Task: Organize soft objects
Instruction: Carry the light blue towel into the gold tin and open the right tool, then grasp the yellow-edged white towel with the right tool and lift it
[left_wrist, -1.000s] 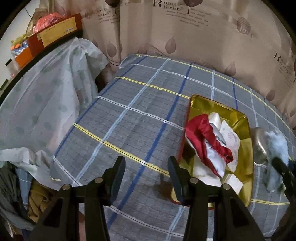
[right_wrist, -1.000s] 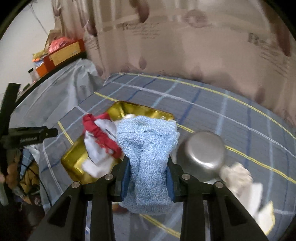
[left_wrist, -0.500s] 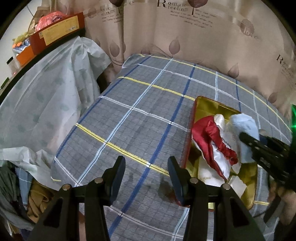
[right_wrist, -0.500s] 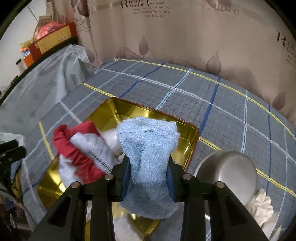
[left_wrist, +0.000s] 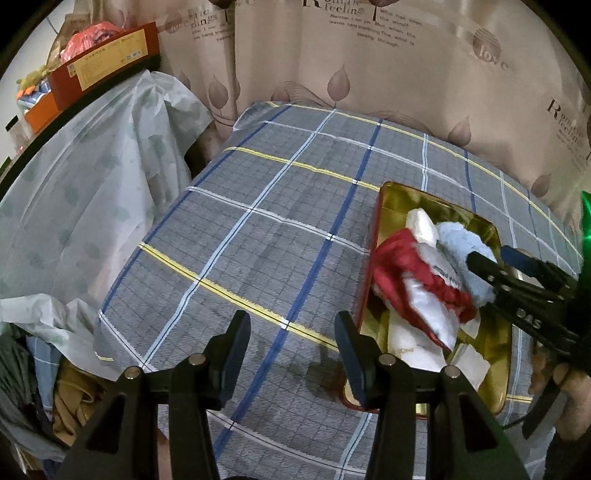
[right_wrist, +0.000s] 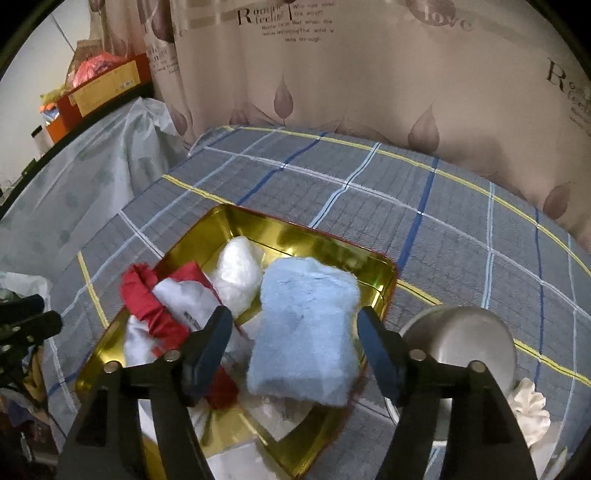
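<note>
A gold tray (right_wrist: 291, 230) (left_wrist: 399, 195) sits on the plaid cloth and holds a red cloth (right_wrist: 147, 306) (left_wrist: 399, 258), white cloths (right_wrist: 236, 273) and a light blue towel (right_wrist: 306, 325) (left_wrist: 458, 243). My right gripper (right_wrist: 295, 336) is open over the tray, its fingers apart on either side of the blue towel, which looks loose between them. My left gripper (left_wrist: 291, 339) is open and empty above the plaid cloth, just left of the tray's near corner. The right gripper also shows in the left wrist view (left_wrist: 491, 258).
A steel bowl (right_wrist: 461, 343) lies upside down right of the tray, with a white fluffy cloth (right_wrist: 528, 402) beside it. A plastic-covered shelf (left_wrist: 81, 155) with boxes stands on the left. A curtain (left_wrist: 369, 74) hangs behind. Clothes are piled at lower left (left_wrist: 44, 376).
My right gripper carried the blue towel from beside the bowl to over the tray, then opened; the towel now sits loose between the fingers. The left gripper stayed put.
</note>
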